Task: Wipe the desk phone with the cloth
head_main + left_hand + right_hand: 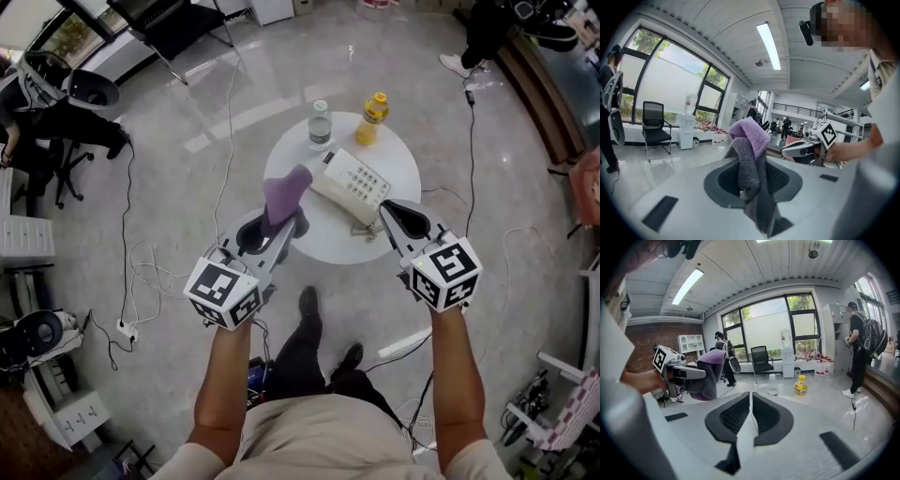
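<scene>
Holding cloth (pixel 285 194) clamped in left gripper (pixel 283 228), just short of phone (pixel 354 185) lying mid-table (pixel 319 246). Right gripper (pixel 385 212) pinched together, empty, near phone's corner. Wiping seemingly not begun; all left.

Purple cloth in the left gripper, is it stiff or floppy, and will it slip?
Probably floppy: the cloth folds over itself above the left gripper, which is shut on it. Its fuzzy pile suggests it is light and grippy, unlikely to slip. It should mould to the desk phone.
</scene>
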`<state>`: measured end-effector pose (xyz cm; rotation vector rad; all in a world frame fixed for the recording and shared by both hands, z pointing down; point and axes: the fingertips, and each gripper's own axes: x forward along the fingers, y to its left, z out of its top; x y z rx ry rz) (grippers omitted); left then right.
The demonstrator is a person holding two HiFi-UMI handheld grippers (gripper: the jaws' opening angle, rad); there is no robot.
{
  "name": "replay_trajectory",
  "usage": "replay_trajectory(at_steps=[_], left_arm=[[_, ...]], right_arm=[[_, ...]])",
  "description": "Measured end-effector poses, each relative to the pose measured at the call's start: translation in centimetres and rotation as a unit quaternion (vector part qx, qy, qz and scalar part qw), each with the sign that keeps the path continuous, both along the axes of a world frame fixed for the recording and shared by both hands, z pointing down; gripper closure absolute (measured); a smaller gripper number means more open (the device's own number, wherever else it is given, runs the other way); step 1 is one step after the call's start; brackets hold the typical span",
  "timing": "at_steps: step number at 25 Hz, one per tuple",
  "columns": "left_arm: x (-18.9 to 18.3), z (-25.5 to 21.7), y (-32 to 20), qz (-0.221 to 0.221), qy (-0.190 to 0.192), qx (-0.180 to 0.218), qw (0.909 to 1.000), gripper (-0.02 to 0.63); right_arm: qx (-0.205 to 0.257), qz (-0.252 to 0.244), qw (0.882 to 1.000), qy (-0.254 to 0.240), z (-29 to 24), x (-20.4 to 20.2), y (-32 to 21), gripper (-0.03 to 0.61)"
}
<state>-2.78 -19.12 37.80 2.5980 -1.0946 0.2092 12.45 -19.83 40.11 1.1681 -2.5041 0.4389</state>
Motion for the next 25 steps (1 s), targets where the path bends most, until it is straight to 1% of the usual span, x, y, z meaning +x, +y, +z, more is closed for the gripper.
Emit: replay_trajectory(at_steps=[4,11,17,20,25], left_arm=[[-0.5,2.0,-0.4,-0.007,0.004,-0.023,0.9997,0.523],[-1.9,5.6,-1.3,-0.013,0.021,-0.048,0.9986,0.523],[-3.0,9.1,-2.4,-0.021,0.034,-0.072,0.9966,0.523],[-3.4,10.5,-2.8,-0.023,0.038,-0.084,0.9955,0.523],[-3.8,12.6,-3.5,-0.023,0.042,-0.101,0.9937,0.523]], right_arm=[[-0.013,-0.012,1.0,0.004,2.4,-1.2,-0.9,0.557],[-0.033,-0.03,0.999,0.017,6.5,-3.7,-2.5,0.507],[-0.054,-0.044,0.997,0.033,10.8,-5.3,-3.9,0.444],[-0.069,-0.055,0.995,0.05,13.1,-5.9,-4.4,0.401],[-0.092,-0.064,0.99,0.08,16.9,-6.4,-5.4,0.354]])
